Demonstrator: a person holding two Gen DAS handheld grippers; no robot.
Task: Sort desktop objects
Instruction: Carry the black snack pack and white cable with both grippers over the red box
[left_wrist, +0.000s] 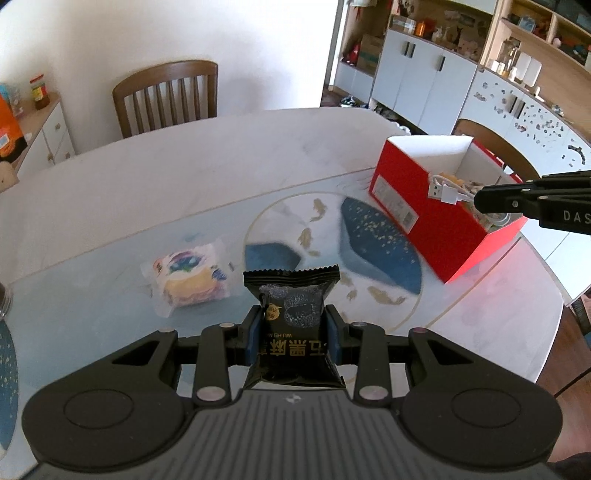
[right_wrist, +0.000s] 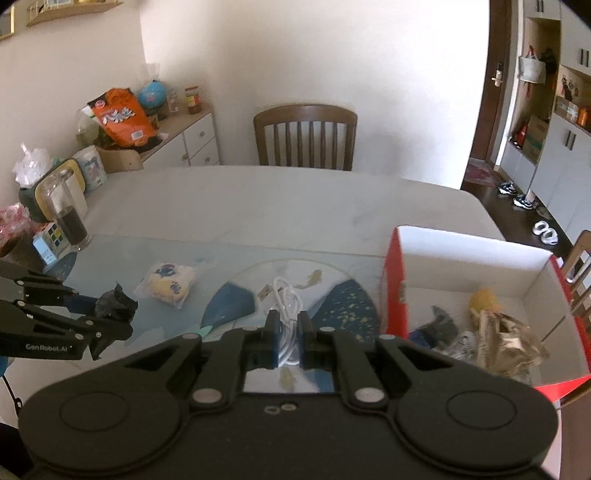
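A black snack packet (left_wrist: 291, 317) is clamped upright between the blue pads of the left claw (left_wrist: 291, 330), its crimped top edge standing clear of the bench (left_wrist: 184, 177). In the right claw (right_wrist: 287, 341) a coiled white USB cable (right_wrist: 286, 306) is pinched, the jaws drawn nearly together on it, with the plug end jutting out beyond the fingertips. Both items are held off the surface, so the step in hand is judged to be the carry toward the red shoebox (right_wrist: 476, 254), which stands open at the right side of the bench and already holds a yellow item, a crumpled wrapper and other small things. In the left wrist view the cable is seen just at the near wall of the box, so its release is likely closest. What is called for next is that each claw be brought over the open box and its jaws parted only once the item is inside the walls. A clear-wrapped pastry (left_wrist: 192, 277) is left lying on the bench, well apart from the box
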